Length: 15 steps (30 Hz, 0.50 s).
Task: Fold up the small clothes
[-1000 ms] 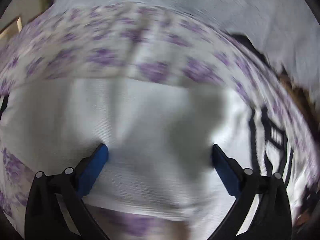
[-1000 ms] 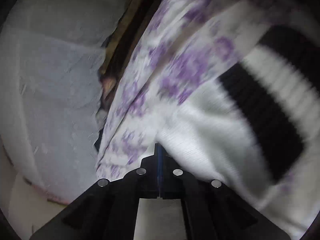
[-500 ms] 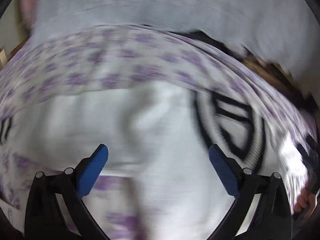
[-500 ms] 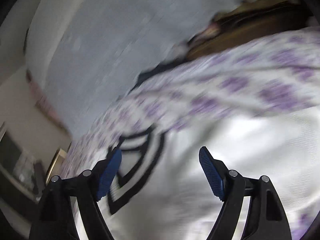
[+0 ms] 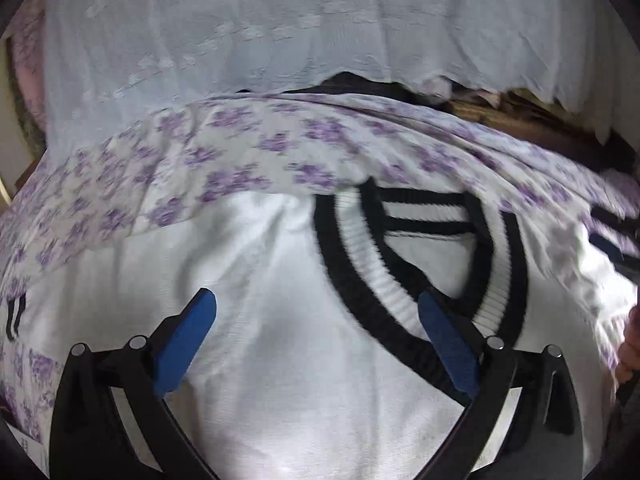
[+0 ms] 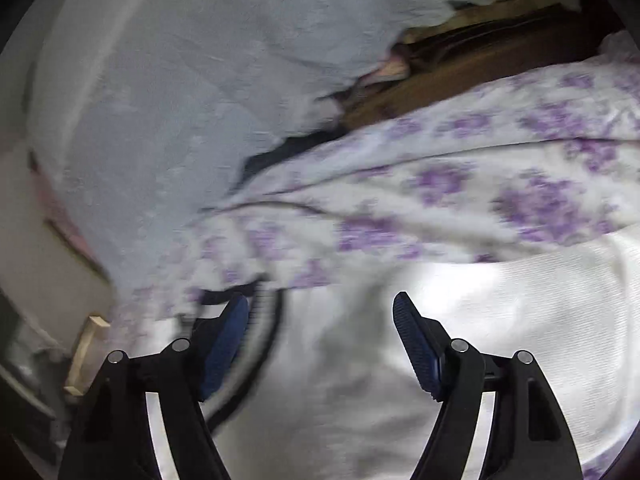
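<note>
Left wrist view: white sweater spread flat, both grippers hovering empty above it.

Sweater [image 5: 280, 320] lies on a purple-flowered sheet [image 5: 240, 152], its black-striped V collar [image 5: 400, 280] at about 2 o'clock from the left gripper [image 5: 316, 332], whose blue pads stand wide apart with only cloth beneath, nothing pinched. In the right wrist view the right gripper [image 6: 320, 340] has its jaws easing closed from a wide spread, nothing between them; white knit [image 6: 480, 340] fills 3 to 6 o'clock, collar edge at 9 o'clock by the left pad. A pale blue cloth [image 5: 280, 32] sits at 12 o'clock, apart from the sweater. Judgement: a fresh grasp comes next. Best to pinch matching points at the shoulder or side seam, catching both layers, lift together and lay the fold without dragging the sheet. Risk: snagging the sheet along with the knit.
</note>
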Each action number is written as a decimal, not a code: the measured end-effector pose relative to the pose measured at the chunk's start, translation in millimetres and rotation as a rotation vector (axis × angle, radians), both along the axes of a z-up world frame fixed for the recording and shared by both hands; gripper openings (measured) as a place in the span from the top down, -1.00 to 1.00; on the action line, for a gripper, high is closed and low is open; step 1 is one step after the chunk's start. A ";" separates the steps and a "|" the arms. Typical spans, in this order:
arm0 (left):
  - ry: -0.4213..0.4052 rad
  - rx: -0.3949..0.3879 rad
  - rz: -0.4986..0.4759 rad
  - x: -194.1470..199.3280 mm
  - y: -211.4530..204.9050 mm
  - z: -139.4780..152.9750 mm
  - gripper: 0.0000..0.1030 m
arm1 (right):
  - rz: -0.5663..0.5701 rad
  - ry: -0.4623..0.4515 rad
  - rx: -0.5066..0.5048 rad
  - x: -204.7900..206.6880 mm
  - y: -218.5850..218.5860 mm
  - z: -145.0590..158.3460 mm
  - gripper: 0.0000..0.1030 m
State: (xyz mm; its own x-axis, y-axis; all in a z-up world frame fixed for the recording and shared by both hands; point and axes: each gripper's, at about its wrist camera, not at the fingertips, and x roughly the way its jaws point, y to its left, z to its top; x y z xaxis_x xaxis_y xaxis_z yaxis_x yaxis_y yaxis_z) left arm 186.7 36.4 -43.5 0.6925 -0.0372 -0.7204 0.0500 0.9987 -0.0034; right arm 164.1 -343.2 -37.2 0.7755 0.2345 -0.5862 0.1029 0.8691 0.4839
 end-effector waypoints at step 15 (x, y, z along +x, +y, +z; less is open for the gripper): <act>0.174 0.049 -0.041 -6.5 -4.9 -38.1 -0.91 | 0.122 0.127 -0.193 -20.8 40.1 -7.0 -0.88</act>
State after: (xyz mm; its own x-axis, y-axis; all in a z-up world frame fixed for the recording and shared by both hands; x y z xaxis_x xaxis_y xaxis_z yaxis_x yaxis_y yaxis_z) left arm 180.2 31.5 -81.6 0.5559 -0.0248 -0.8308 0.0939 0.9950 0.0331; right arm 143.3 -303.1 -44.2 0.6660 0.1958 -0.7198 0.0410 0.9539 0.2974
